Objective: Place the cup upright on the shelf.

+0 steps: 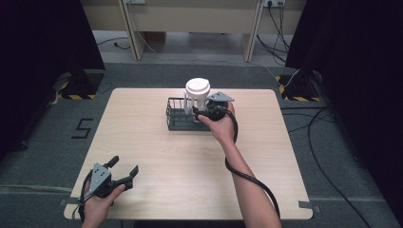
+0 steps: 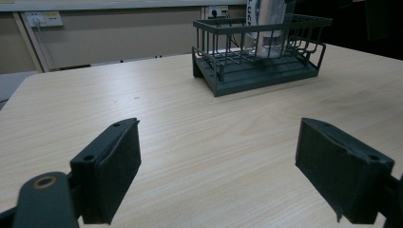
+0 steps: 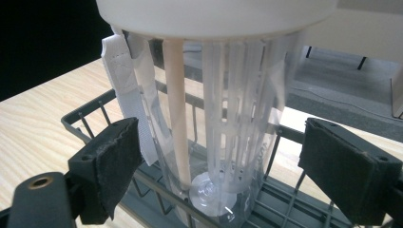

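Left gripper (image 1: 124, 170): It sits at the near left corner of the table (image 1: 142, 142). A hand (image 1: 97, 202) holds it. Its two black jaws are wide apart, with nothing between them. In the left gripper view the jaws hang low over bare wood.

Basket (image 1: 177, 116): It is a dark wire basket at the far middle of the table. It is well apart from the left gripper.

Cup (image 1: 197, 95): It is a clear cup with a white lid. It stands upright inside the basket, at the right end.

Right gripper (image 1: 203, 113): It is at the cup, held by the right hand (image 1: 219, 124). In the right gripper view its jaws are apart, one on each side of the cup (image 3: 223, 118), not touching it.
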`<action>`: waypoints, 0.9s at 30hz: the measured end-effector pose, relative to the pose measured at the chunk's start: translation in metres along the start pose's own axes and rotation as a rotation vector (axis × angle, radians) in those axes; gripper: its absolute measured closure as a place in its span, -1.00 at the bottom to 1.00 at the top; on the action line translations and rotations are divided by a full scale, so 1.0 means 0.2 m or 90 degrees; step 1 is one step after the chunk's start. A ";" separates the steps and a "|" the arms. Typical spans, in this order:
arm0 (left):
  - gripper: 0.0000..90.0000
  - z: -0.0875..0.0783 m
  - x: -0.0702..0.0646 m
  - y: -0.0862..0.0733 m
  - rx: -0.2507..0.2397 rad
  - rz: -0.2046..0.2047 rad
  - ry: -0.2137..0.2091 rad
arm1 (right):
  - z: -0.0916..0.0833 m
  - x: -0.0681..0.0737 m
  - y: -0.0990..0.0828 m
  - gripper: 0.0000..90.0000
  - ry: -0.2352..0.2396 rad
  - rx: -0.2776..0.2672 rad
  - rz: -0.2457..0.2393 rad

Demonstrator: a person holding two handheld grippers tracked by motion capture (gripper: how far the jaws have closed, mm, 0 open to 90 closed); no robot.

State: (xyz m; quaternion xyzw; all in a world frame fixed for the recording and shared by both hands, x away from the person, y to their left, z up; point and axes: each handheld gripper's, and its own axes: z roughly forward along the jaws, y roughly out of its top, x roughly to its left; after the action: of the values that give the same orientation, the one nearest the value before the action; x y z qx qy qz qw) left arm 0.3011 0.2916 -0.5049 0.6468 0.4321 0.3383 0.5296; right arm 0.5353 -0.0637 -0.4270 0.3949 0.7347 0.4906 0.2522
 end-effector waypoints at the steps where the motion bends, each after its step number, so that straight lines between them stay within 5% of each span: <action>1: -0.67 0.00 0.00 0.00 0.000 0.000 0.000 | -0.01 0.00 0.00 -0.68 0.001 0.002 0.001; 27: -0.67 0.00 0.00 0.00 0.004 0.003 0.001 | -0.20 -0.04 -0.05 -0.65 0.001 -0.005 -0.007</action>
State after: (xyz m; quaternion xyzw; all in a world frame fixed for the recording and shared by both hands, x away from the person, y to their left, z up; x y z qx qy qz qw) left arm 0.3010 0.2912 -0.5051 0.6489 0.4321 0.3387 0.5267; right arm 0.5059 -0.0933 -0.4205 0.3895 0.7349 0.4928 0.2556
